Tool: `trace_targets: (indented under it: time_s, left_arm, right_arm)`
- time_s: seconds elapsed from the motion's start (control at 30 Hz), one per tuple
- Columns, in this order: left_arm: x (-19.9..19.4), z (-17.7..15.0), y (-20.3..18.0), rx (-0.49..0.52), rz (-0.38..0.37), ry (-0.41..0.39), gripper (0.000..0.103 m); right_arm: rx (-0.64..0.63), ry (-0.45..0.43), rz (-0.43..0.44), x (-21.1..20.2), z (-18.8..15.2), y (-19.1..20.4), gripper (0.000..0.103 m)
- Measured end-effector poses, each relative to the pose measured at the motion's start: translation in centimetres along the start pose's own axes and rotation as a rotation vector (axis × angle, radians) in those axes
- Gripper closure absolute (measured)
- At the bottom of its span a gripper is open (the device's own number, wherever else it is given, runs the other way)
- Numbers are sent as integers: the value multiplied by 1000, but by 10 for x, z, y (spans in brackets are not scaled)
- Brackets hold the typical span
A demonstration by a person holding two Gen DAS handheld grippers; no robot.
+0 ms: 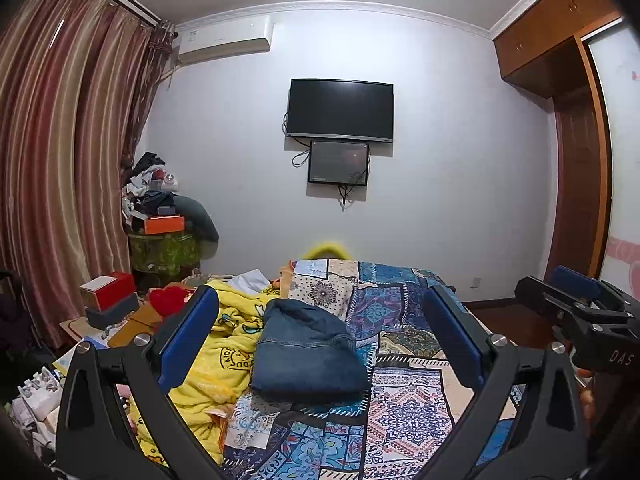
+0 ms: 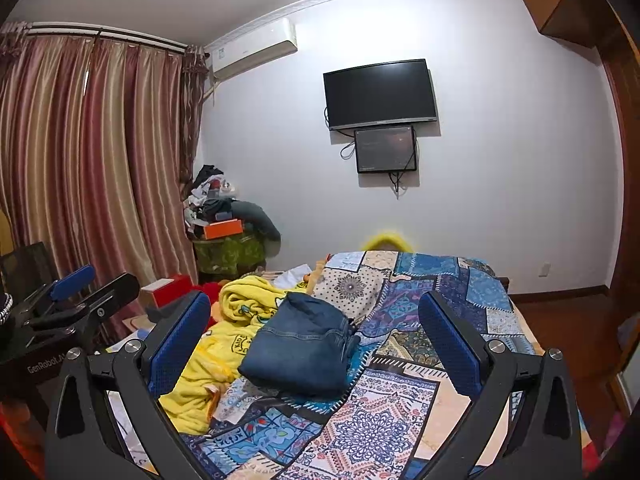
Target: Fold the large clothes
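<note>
A folded pair of blue jeans (image 1: 306, 354) lies on the patterned patchwork bedspread (image 1: 404, 408); it also shows in the right wrist view (image 2: 302, 344). My left gripper (image 1: 320, 338) is open and empty, held above the bed with the jeans between and beyond its fingers. My right gripper (image 2: 316, 340) is open and empty too, likewise held back from the jeans. Each gripper shows at the edge of the other's view: the right one (image 1: 576, 304) at right, the left one (image 2: 76, 296) at left.
A crumpled yellow blanket (image 1: 224, 344) lies left of the jeans on the bed. Boxes and clutter (image 1: 108, 296) crowd the floor at left by the curtains (image 1: 60, 160). A heaped stand (image 1: 164, 216) stands in the corner. A TV (image 1: 340, 110) hangs on the far wall; a wardrobe (image 1: 576, 120) is right.
</note>
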State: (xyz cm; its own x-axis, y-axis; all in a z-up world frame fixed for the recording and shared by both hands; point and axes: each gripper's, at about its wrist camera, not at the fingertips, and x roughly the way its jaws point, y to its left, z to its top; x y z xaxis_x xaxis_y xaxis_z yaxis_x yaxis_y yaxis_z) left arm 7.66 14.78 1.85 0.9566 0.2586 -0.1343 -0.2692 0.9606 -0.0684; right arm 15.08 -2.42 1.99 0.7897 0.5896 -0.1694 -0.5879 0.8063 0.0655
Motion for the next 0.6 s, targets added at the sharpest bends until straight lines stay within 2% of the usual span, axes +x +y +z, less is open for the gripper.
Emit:
trace_targets:
  time_s: [0.6]
  left_arm:
    - [2, 0, 4, -11, -54, 10, 0]
  right_arm:
    - [2, 3, -10, 2, -1, -3, 0]
